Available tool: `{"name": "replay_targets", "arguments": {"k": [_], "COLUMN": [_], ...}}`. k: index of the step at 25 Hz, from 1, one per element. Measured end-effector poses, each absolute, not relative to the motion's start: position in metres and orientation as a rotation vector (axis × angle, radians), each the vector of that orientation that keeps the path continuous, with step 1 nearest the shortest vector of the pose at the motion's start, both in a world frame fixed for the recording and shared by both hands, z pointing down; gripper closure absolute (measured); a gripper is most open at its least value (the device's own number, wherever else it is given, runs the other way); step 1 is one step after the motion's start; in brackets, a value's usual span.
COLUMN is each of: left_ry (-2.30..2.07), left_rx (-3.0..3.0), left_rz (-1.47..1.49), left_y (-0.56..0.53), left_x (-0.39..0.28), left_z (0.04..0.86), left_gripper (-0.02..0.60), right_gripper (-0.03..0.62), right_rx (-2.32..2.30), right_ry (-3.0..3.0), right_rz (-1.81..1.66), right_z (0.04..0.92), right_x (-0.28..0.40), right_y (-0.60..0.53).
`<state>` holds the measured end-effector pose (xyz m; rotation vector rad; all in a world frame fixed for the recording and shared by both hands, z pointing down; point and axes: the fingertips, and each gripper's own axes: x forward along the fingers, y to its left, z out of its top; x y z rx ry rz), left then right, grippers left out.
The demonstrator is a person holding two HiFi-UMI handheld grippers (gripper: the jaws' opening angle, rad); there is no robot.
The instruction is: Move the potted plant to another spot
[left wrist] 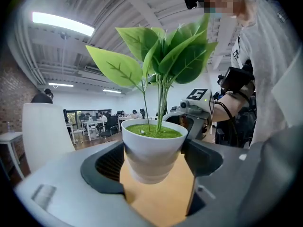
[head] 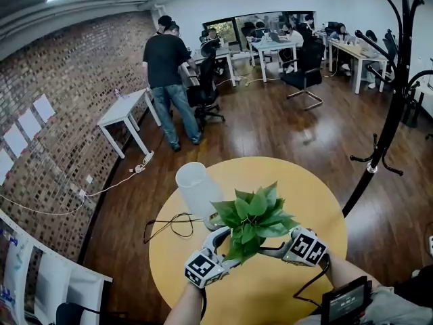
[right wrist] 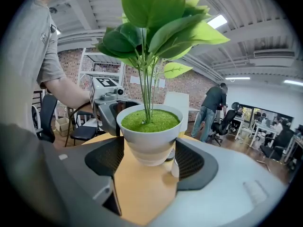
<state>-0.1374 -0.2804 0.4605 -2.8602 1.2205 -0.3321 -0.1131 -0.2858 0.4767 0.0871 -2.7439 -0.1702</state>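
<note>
Brick-walled office space surrounds a round yellow wooden table point(head: 304, 202), and over its near half hangs the small potted plant point(head: 254, 219), broad green leaves in a white tapered pot, clear of the tabletop. The left gripper point(left wrist: 154, 161) and the right gripper point(right wrist: 147, 159) each have their jaws spread wide and pressed against the pot's sides. In the head view one comes from the plant's 7 o'clock and the other from its 4 o'clock. The grip looks like the weak point: the pot narrows downward and seems smooth, so the pads bear on a slope. If either hand eases or the two drift apart, it could slide through and drop. Uneven carrying would tilt it, and the top-heavy leaves would help it tip. A tall white translucent cylinder point(head: 198, 189) stands at the plant's 10 o'clock, near enough for a leaf or jaw to knock it. A loose black cable point(head: 172, 225) at 9 o'clock could catch under the pot.
</note>
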Motion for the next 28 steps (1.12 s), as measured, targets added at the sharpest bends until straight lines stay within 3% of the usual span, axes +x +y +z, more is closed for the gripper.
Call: {"name": "replay_targets", "arguments": {"k": [17,24,28], "left_ry": [1.414,1.587,1.615], "left_rx": [-2.828,-2.799,-2.778], "left_rz": [-0.363,-0.377,-0.392], "left_y": [-0.191,-0.159,-0.138], "left_x": [-0.153,-0.141,-0.142], "left_z": [0.452,0.411,0.441], "left_gripper": [0.183,0.183,0.182], "right_gripper": [0.247,0.247,0.247], "right_rx": [-0.080,-0.233,-0.253], "right_ry": [-2.755,-2.738,-2.751], "right_rz": [-0.148,-0.142,-0.160], "right_z": [0.471,0.430,0.462], "right_x": [-0.130,-0.118,-0.121], "right_y": [-0.200,-0.171,-0.152]}}
